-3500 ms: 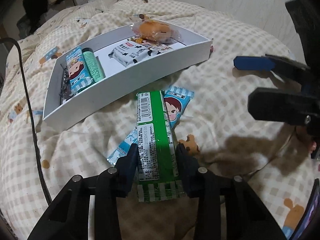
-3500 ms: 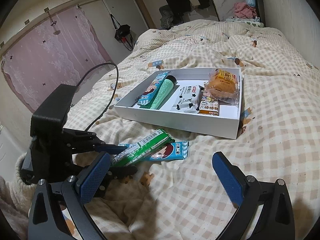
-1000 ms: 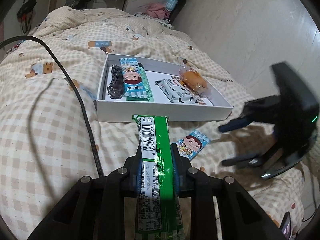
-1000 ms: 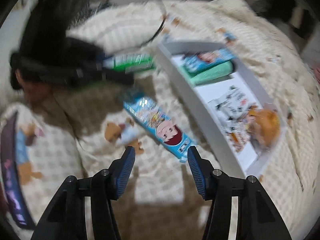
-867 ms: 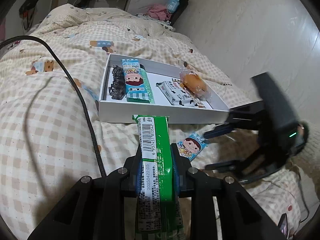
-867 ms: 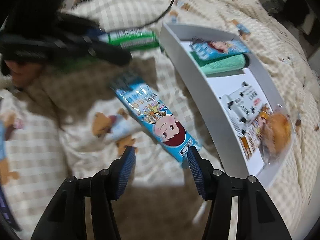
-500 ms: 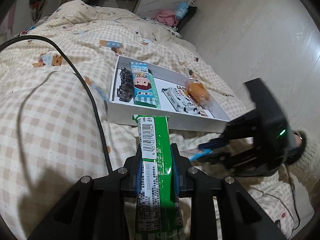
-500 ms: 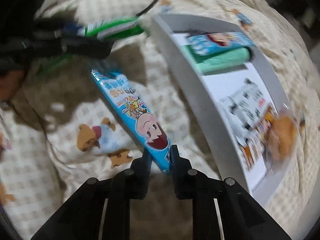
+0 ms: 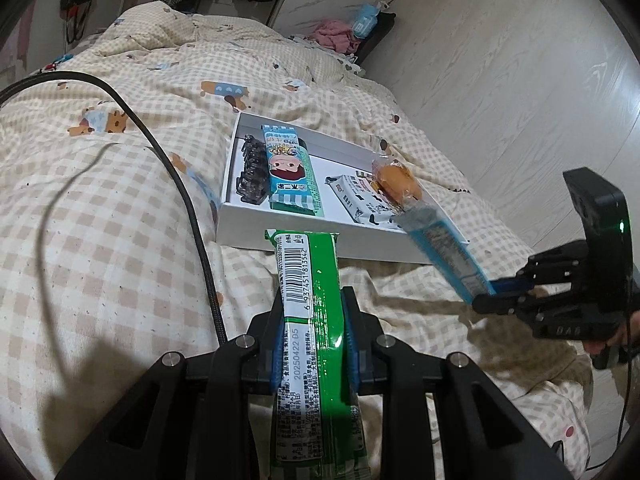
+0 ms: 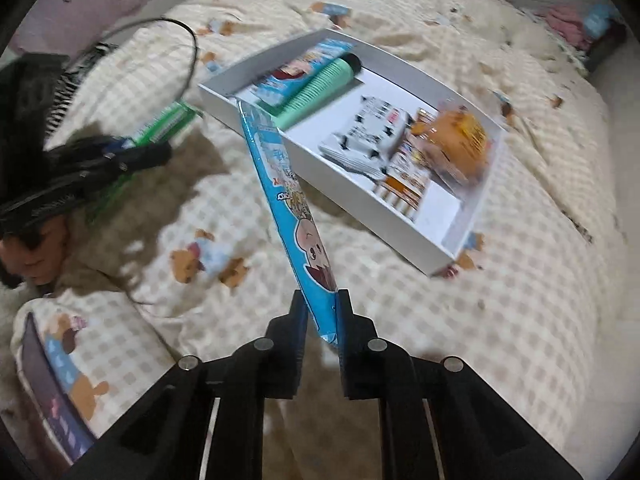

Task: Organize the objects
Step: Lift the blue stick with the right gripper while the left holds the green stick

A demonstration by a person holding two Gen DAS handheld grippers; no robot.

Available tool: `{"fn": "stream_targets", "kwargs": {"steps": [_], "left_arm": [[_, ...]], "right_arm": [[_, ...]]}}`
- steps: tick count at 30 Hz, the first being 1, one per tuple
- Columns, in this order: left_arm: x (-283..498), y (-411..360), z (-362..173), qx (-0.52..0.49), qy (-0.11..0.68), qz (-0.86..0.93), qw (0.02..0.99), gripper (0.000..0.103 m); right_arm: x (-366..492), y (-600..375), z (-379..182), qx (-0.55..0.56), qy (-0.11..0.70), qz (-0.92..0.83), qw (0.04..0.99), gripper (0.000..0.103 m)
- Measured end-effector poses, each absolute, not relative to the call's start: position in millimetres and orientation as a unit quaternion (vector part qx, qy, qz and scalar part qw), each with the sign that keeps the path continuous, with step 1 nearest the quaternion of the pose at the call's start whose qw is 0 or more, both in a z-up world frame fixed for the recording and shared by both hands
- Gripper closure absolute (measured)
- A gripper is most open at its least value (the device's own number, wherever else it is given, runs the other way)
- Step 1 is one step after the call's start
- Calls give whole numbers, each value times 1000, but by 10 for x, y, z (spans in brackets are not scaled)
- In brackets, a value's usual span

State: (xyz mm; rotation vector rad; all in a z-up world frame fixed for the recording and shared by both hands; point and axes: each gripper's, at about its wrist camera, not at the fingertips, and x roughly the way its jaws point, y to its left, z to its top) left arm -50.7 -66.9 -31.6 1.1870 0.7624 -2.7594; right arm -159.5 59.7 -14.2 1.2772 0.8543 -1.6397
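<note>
Over the checked bed (image 9: 120, 208), the left gripper (image 9: 311, 332) is clamped on a green snack packet (image 9: 310, 320) just short of the white box (image 9: 304, 236), while the right gripper (image 10: 320, 316) pinches a blue snack packet (image 10: 288, 200) lifted near the box's front wall.

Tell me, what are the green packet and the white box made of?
Green packet: looks like shiny plastic film, since it glints and has crimped ends. White box: probably matte cardboard, with stiff, thin, straight walls and no shine.
</note>
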Motion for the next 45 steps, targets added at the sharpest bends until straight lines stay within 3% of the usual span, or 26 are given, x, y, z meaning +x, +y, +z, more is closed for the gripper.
{"fn": "stream_targets", "kwargs": {"steps": [5, 9, 11, 12, 13, 23, 24, 25, 28, 37, 41, 45], "left_arm": [[-513, -673, -319, 382, 247, -890, 22, 77], [-512, -663, -321, 384, 244, -890, 25, 77], [-515, -665, -323, 384, 244, -890, 24, 76], [-515, -662, -323, 384, 244, -890, 24, 77], [-516, -662, -323, 384, 244, -890, 25, 77], [-521, -666, -326, 384, 244, -890, 25, 76], [-521, -666, -325, 384, 244, -890, 25, 76], [-522, -665, -326, 384, 244, -890, 25, 76], [-527, -655, -331, 386, 239, -891, 27, 77], [-523, -662, -342, 385, 239, -891, 27, 76], [-515, -657, -348, 389, 235, -891, 30, 76], [-540, -617, -342, 394, 226, -890, 34, 76]], "right_arm": [[-1556, 568, -310, 605, 268, -561, 497, 86], [-1449, 507, -292, 571, 312, -552, 520, 85], [-1451, 494, -294, 577, 303, -539, 534, 63], [-1451, 495, -296, 581, 294, -533, 541, 39], [-1440, 496, -293, 580, 288, -527, 550, 37], [-1400, 404, -536, 580, 299, -528, 543, 37], [-1357, 390, -607, 584, 317, -518, 539, 48], [-1301, 380, -667, 582, 343, -510, 532, 75], [-1238, 405, -566, 558, 351, -523, 539, 76], [-1426, 881, 60, 524, 192, -605, 568, 76], [-1394, 1011, 55, 520, 136, -634, 557, 76], [-1292, 1032, -96, 503, 130, -665, 536, 76]]}}
